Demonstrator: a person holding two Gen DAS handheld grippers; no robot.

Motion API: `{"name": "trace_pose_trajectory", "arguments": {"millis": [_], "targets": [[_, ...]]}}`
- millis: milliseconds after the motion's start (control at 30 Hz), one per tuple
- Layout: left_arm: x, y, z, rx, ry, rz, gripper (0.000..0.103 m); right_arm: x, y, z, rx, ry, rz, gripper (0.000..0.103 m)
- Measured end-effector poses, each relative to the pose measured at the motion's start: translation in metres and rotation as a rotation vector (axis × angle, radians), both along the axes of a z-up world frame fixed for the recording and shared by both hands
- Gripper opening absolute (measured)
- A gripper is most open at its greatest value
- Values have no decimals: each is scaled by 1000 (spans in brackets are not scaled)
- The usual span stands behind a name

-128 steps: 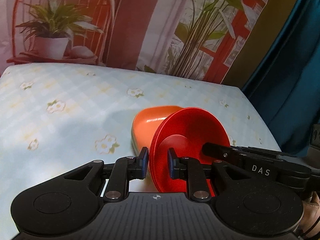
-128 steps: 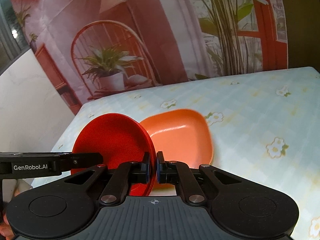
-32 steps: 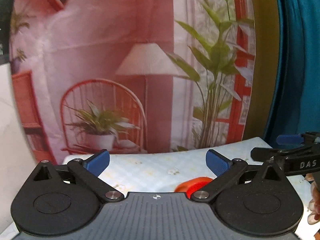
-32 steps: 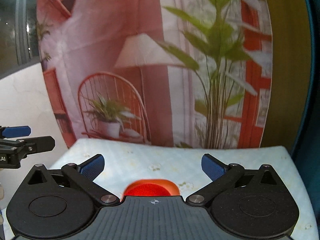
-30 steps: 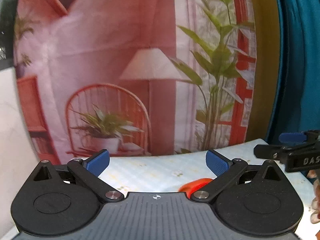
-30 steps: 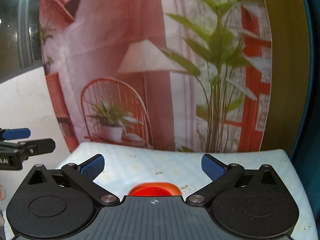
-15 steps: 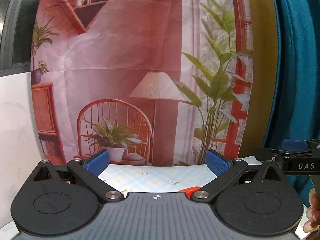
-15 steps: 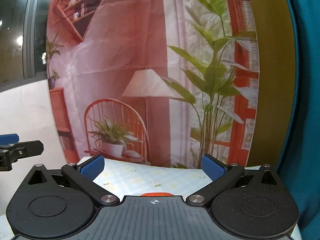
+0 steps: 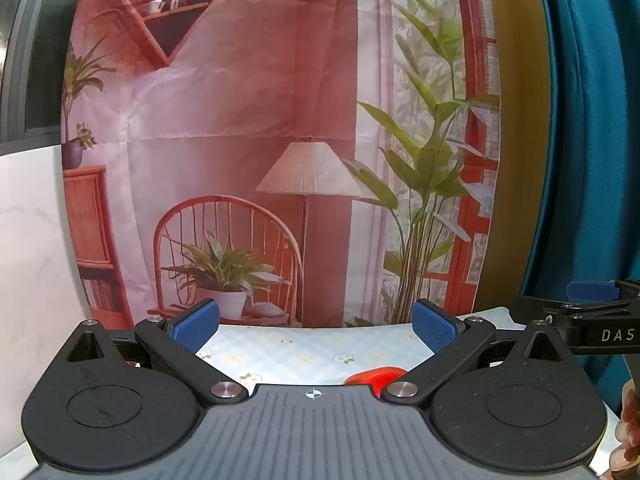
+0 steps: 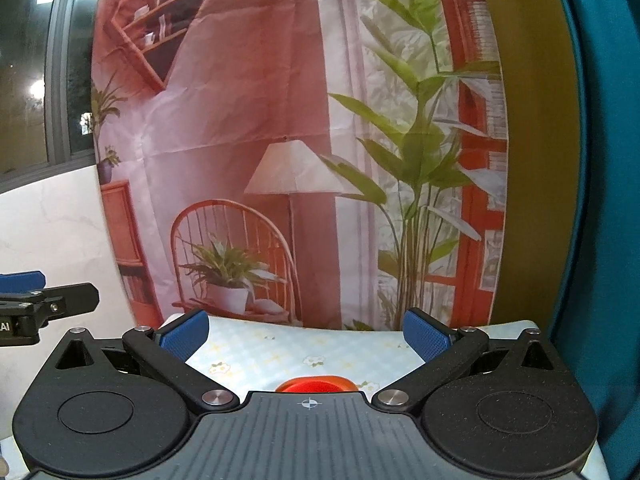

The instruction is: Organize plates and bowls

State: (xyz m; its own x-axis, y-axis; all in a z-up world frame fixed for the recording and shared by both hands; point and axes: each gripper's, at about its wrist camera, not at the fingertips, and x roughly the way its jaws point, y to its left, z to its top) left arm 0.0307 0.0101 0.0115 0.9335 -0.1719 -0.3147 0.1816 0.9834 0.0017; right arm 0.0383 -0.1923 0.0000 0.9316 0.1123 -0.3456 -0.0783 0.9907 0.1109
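Left hand-held gripper point(image 9: 315, 328): jaws spread wide, blue pads point(image 9: 194, 325) far apart, nothing between them. It is raised above the bench point(image 9: 288, 354) and looks level at the backdrop.

Right hand-held gripper point(image 10: 306, 330): same state, jaws wide apart, nothing held, also lifted clear of the bench. In the left wrist view it shows at the right edge, with a bit of the person's hand point(image 9: 628, 432) under it.

Red plate point(image 10: 310, 386) sits inside the orange bowl point(image 10: 344, 381), both on the bench, just under and ahead of the right gripper body; only their far edge shows over the housing. From the left wrist view the same stack peeks out to the right of centre, partly behind the right finger link. Neither gripper touches it.

Bench cover is a pale checked cloth with small flowers. Beyond the stack, at the far edge of the bench, hangs a printed backdrop point(image 9: 248, 128): lamp, wicker chair, potted plants, shelves. Right of the backdrop is a teal curtain point(image 9: 588, 120); left of it a white marble-look wall point(image 9: 36, 240) and a dark window point(image 10: 36, 60).
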Motion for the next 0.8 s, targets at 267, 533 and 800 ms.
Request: {"name": "trace_pose_trajectory", "arguments": {"millis": [267,533,800], "targets": [[2,3,0,2,5,8,103,0,2,1,-7,2,-6,103],[2,2,1,8,3,20,103,0,2,1,-6,2,-5,103],[2,3,2,8,5,23,103,0,2,2,-6,0,-6,103]]}}
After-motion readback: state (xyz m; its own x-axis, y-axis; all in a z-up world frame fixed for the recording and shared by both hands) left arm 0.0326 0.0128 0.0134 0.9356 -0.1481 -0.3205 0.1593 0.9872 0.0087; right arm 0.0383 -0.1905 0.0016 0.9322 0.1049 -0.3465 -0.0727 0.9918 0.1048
